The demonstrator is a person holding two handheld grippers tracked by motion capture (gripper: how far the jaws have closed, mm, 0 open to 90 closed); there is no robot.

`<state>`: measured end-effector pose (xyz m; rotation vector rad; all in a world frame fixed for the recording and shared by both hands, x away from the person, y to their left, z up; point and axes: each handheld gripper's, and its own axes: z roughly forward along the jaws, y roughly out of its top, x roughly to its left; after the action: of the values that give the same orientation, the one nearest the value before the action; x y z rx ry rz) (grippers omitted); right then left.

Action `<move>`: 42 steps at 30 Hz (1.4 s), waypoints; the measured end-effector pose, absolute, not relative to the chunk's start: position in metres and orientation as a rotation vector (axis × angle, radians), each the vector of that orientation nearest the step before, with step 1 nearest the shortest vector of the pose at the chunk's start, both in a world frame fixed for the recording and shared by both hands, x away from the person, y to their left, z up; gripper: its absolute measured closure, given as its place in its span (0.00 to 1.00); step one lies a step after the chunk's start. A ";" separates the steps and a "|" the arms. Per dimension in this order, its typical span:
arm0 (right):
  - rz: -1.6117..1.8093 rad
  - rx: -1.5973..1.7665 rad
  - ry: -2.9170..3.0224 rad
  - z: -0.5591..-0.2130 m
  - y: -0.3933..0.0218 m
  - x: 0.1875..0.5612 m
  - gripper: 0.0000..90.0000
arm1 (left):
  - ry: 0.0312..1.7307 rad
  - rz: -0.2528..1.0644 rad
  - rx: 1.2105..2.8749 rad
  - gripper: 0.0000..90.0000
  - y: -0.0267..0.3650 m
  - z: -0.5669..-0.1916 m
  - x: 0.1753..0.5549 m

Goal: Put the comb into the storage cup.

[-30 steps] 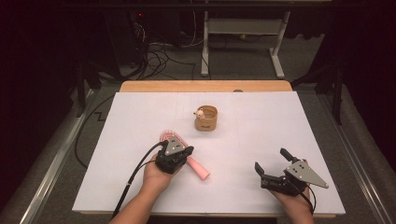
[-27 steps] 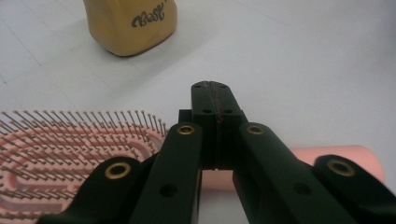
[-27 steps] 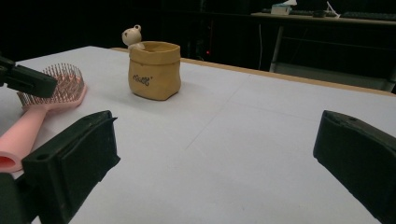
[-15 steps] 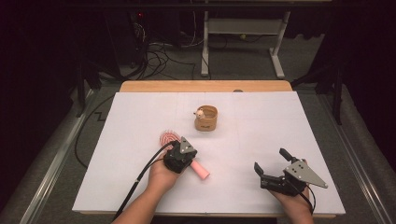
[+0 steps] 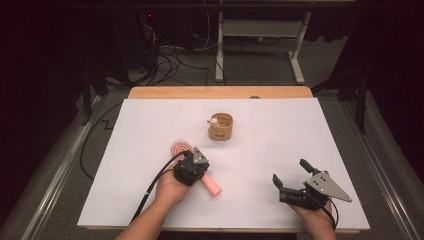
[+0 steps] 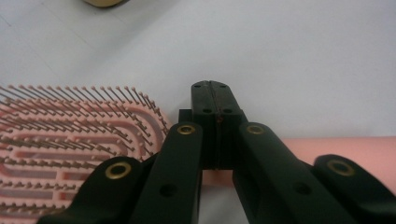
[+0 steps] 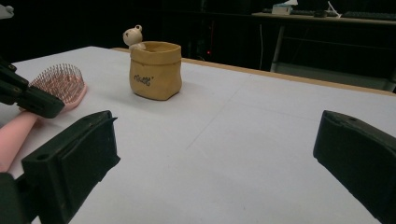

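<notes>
A pink hairbrush lies on the white table, its bristled head (image 5: 181,148) at the far left and its handle (image 5: 212,187) pointing near-right. My left gripper (image 5: 192,167) sits right over the neck of the brush; in the left gripper view its jaws (image 6: 215,100) are pressed together with nothing between them, the bristles (image 6: 70,135) to their left and the handle (image 6: 336,151) running under them to the right. My right gripper (image 5: 290,171) rests near the front right, wide open and empty (image 7: 215,154).
A small tan pouch (image 5: 220,127) with a bear figure (image 7: 133,36) on its rim stands upright mid-table. Beyond the white sheet, a wooden table edge (image 5: 220,93), then floor cables and a desk frame (image 5: 260,30).
My left gripper has shifted slightly right and nearer, settling over the brush's neck. The brush, the pouch and the right gripper have stayed put.
</notes>
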<state>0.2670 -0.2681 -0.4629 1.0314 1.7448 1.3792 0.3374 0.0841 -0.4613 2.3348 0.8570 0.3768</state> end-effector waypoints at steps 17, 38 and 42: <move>1.378 1.037 1.738 -0.463 -0.269 0.266 0.00 | 0.786 0.337 2.338 1.00 0.112 -0.460 0.309; 1.408 1.065 1.728 -0.462 -0.272 0.266 0.00 | 0.763 0.283 2.395 1.00 0.114 -0.462 0.306; 1.410 1.064 1.727 -0.462 -0.272 0.266 0.00 | 0.777 0.251 2.375 1.00 0.124 -0.463 0.302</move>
<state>0.2656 -0.2717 -0.4621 1.0641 1.7273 1.4103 0.3023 0.1242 -0.4628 2.3749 0.7767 0.2514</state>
